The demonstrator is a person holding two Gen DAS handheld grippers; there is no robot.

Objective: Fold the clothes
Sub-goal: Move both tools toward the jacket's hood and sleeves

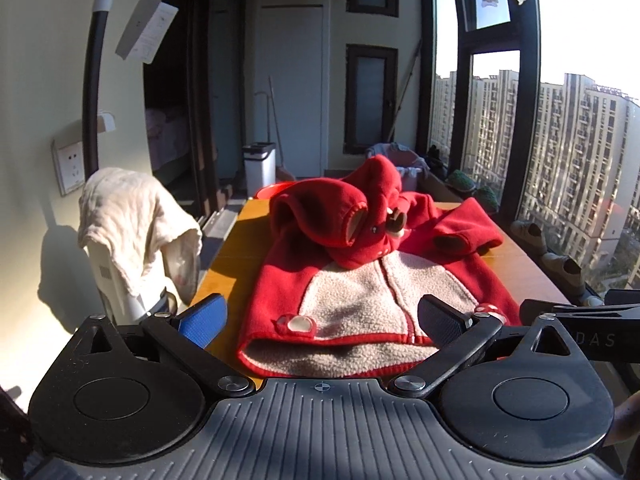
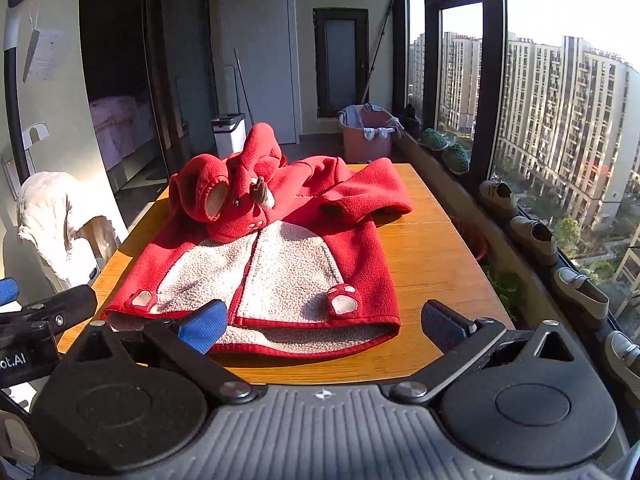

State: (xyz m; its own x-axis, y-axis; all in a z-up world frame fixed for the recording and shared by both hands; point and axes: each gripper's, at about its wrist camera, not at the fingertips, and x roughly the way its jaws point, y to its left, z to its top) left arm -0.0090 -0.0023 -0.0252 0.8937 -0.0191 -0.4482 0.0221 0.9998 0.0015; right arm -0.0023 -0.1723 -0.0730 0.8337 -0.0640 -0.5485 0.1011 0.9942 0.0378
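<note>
Red fleece jacket (image 2: 280,240) with cream pile front panel, hooded, lying front-up on the wooden table (image 2: 432,264); long axis runs from the near table edge toward the far one, hem nearest the cameras, hood (image 2: 256,148) bunched upward at the far end. One sleeve (image 2: 200,196) is folded over the chest with its cuff opening facing the cameras; the other sleeve (image 2: 368,196) lies out to the right, cuff turned inward. Two small mushroom-shaped patches sit near the hem, one on each side of the front closure. Left gripper (image 1: 320,320) – fingers spread wide apart, holding nothing, poised at the hem with the garment's near edge between them. Right gripper (image 2: 324,322) – fingers likewise wide apart and empty, spanning the hem's right half and bare tabletop. Beyond the table: a pink laundry basket (image 2: 366,136) on the floor holding pale garments draped over its rim; a white lidded bin (image 2: 229,130), lid closed, contents not visible. A cream cloth (image 2: 48,216) is draped over a chair at left; shoes (image 2: 532,232) line the window ledge at right.
</note>
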